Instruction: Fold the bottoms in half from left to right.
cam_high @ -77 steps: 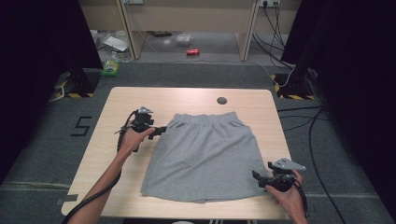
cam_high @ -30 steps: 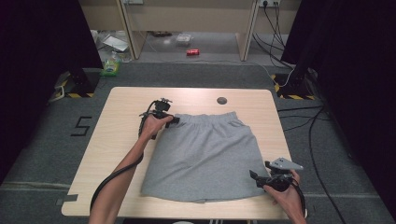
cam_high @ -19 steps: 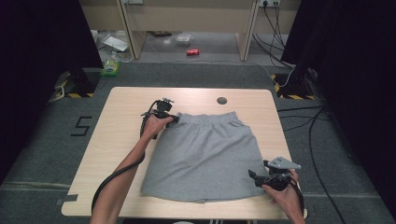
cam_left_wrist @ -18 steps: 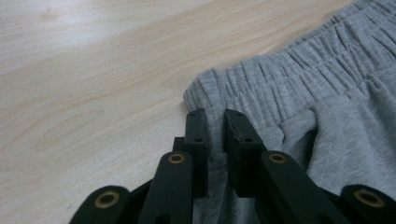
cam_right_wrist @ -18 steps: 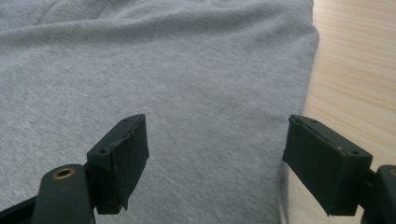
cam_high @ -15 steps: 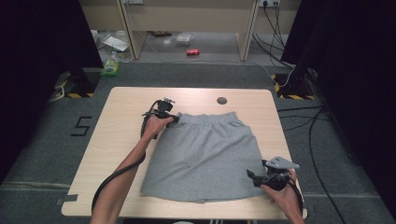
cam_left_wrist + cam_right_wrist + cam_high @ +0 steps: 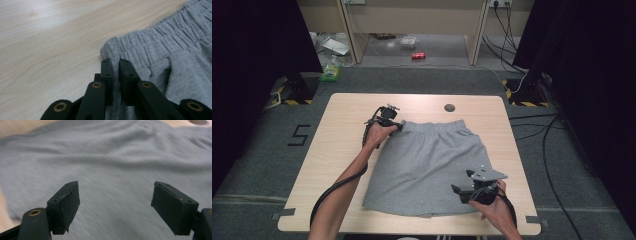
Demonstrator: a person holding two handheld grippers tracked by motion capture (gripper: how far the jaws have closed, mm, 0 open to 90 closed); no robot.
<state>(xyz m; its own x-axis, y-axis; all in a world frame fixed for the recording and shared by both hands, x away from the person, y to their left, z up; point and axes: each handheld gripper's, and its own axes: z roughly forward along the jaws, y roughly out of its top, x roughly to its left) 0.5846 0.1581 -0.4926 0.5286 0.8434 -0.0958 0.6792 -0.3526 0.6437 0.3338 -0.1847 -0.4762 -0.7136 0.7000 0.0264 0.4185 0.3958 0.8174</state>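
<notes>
Left gripper (image 7: 398, 125) sits at the far left corner of my grey shorts (image 7: 432, 165), its jaws having just closed on the gathered waistband (image 7: 150, 42); from the left gripper view I see a fold of grey cloth pinched between the two black pads (image 7: 107, 75), right at the corner where the elastic meets the bare wood; the grip looks firm and the pads stand almost together. Right gripper (image 7: 464, 194) I hold low over the near right part of the shorts, close to the hem; its jaws stand wide apart with nothing between them, and in the right gripper view I see only blurred grey fabric beneath them. I find the shorts lying flat on the light wooden table (image 7: 342, 150), waistband at the far side, hem toward my side, reaching nearly to the near edge; a small round hole (image 7: 449, 107) in the tabletop sits just beyond the waistband.
</notes>
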